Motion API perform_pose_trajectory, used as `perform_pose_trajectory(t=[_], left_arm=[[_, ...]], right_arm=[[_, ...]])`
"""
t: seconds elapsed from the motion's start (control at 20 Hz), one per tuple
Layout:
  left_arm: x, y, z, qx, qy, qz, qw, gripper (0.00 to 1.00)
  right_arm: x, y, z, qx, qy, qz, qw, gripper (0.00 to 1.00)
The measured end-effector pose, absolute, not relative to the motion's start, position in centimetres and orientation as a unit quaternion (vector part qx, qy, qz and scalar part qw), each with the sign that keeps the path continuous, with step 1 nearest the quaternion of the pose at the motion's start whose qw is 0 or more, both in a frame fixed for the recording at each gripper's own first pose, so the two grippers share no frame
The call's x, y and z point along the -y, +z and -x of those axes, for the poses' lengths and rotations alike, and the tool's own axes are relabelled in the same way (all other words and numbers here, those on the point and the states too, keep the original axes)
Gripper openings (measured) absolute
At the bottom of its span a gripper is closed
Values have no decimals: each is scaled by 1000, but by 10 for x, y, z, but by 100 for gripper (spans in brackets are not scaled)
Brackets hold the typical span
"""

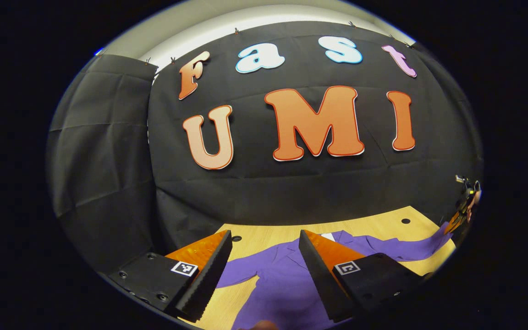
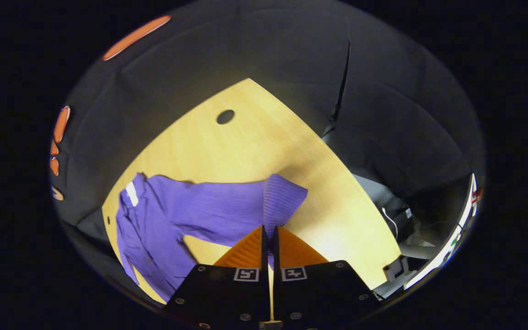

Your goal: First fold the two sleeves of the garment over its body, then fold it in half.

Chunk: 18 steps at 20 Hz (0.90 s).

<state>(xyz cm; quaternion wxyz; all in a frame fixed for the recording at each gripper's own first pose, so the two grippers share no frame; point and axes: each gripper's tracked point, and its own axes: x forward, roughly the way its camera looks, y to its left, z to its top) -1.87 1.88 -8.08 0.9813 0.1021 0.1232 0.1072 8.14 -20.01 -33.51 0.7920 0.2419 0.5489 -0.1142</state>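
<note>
A purple long-sleeved garment [image 1: 287, 275] lies on the wooden table [image 1: 383, 227], its collar with a white label [image 2: 131, 193] toward the back wall. My left gripper [image 1: 265, 238] is open above the garment's body, nothing between its fingers. My right gripper [image 2: 270, 228] is shut on the ribbed cuff [image 2: 287, 195] of one sleeve [image 2: 218, 211]. That sleeve stretches out sideways from the body [image 2: 154, 229]. In the left gripper view the right gripper [image 1: 463, 211] shows at the far right, at the end of the stretched sleeve [image 1: 410, 247]. The other sleeve [image 1: 241, 268] lies out to the left.
The table [image 2: 245, 146] has round cable holes [image 2: 225, 116] near the back. Black cloth walls [image 1: 108, 160] close the booth behind and to the left. Beyond the table's right edge sit cables and white equipment [image 2: 401, 220] on the floor.
</note>
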Motion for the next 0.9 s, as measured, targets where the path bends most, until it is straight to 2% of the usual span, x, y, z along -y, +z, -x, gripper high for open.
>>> perform_pose_trajectory(t=[0.15, 0.2, 0.25, 0.55, 0.9], left_arm=[[-48, -79, 20, -124, 96, -102, 982, 92], [-59, -81, 21, -127, 94, -99, 982, 95], [-70, -79, 21, -128, 94, -96, 983, 92], [-127, -68, 26, -117, 98, -90, 984, 92], [-188, -80, 29, -125, 114, -72, 983, 92]], right_arm=[[174, -300, -90, -531, -108, -221, 811, 4], [164, -291, -93, -527, -106, -213, 816, 4], [152, -282, -97, -522, -103, -208, 821, 4], [75, -231, -116, -499, -74, -189, 842, 3], [-31, -188, -141, -480, -9, -145, 865, 4]])
